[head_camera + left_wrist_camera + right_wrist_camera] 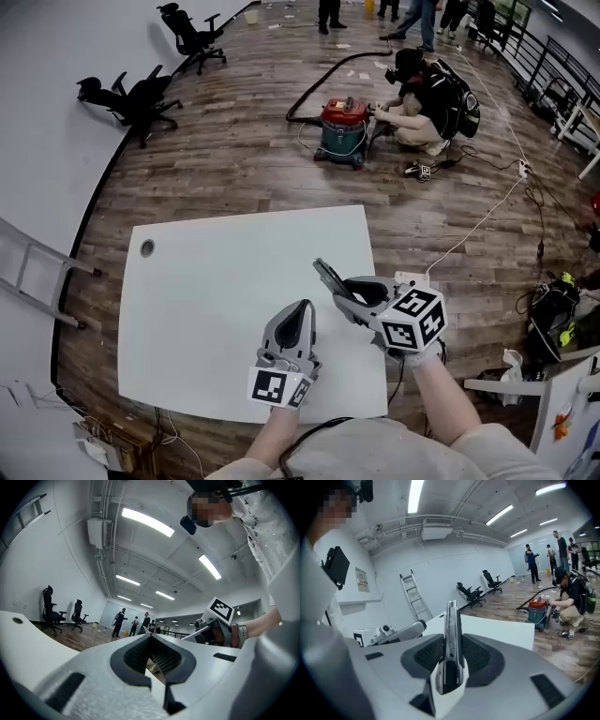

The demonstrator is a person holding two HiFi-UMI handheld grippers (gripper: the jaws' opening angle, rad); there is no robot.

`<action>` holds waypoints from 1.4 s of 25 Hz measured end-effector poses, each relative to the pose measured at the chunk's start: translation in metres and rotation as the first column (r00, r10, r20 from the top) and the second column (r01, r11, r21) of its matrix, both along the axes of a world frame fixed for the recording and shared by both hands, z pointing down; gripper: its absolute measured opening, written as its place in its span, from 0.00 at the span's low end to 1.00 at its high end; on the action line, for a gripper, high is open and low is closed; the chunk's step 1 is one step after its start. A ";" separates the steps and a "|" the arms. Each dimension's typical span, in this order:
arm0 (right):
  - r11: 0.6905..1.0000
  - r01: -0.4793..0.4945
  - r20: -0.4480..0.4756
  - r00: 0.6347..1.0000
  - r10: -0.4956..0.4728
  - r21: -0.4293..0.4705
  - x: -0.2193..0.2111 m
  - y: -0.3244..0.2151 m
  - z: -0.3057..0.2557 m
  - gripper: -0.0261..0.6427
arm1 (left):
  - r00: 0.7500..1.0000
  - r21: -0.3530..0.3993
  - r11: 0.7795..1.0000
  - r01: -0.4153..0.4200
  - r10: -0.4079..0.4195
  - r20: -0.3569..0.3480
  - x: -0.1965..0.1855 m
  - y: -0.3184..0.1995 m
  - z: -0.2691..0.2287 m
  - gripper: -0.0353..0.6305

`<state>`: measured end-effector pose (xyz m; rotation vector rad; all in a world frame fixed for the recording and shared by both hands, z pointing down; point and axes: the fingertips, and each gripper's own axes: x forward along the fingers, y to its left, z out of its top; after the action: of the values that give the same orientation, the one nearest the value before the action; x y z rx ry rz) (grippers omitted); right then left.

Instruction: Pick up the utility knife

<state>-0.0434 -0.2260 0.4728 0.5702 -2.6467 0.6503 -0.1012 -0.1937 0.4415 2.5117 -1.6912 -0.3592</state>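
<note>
Large open room, wood-plank floor. A white tabletop (pixel 216 309) sits in the foreground, its visible surface bare. A crouching person (pixel 427 98) works beside a red vacuum cleaner (pixel 343 127) well beyond the far edge of the tabletop.

Right tool (pixel 361 292): clenched on the utility knife (pixel 330 278). In the right gripper view the knife (pixel 451 639) stands on edge between the two pads. Its narrow spine faces the camera and both flat sides are pressed by the pads. The grip looks centred, with no visible tilt to either side.

Key relation: the knife's long axis runs along the tool's own pointing line. The rear of the handle is seated deep between the jaws and the front end sticks out well past the tips. In the head view that free end points away from the person and slightly left, over the right part of the tabletop. The knife does not touch the surface.

Left tool (pixel 302 319): jaws closed tip to tip with nothing between them. It is just beside the right tool, on its left, and apart from the knife.

Judgement: the pick-up looks essentially done, with the knife carried by the right tool alone. The overhanging front end is the part most likely to swing or snag in any further move.
</note>
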 end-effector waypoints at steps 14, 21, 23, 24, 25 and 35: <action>0.998 -0.055 0.070 0.996 0.053 0.024 0.002 0.020 -0.028 0.24 | 1.000 0.016 1.000 0.017 -0.017 -0.001 -0.007 0.018 -0.023 0.06; 0.994 -0.099 0.114 0.989 0.094 0.039 0.027 0.049 -0.040 0.24 | 1.000 0.048 0.999 0.008 -0.008 0.011 0.013 0.046 -0.035 0.06; 0.993 -0.106 0.116 0.988 0.101 0.042 0.033 0.054 -0.040 0.24 | 1.000 0.057 0.998 0.007 -0.008 0.016 0.018 0.051 -0.038 0.06; 0.993 -0.108 0.116 0.988 0.103 0.041 0.035 0.056 -0.040 0.24 | 1.000 0.059 0.998 0.008 -0.009 0.017 0.020 0.053 -0.039 0.06; 0.993 -0.110 0.115 0.988 0.104 0.040 0.038 0.058 -0.039 0.24 | 1.000 0.060 0.998 0.009 -0.011 0.018 0.022 0.055 -0.040 0.06; 0.992 -0.110 0.109 0.989 0.103 0.056 0.048 0.069 -0.041 0.24 | 0.999 0.068 0.997 0.040 -0.041 0.016 0.023 0.073 -0.041 0.06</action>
<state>0.0042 -0.1572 0.4315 0.7181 -2.7585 0.6477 -0.0781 -0.1211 0.4002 2.5381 -1.7683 -0.4063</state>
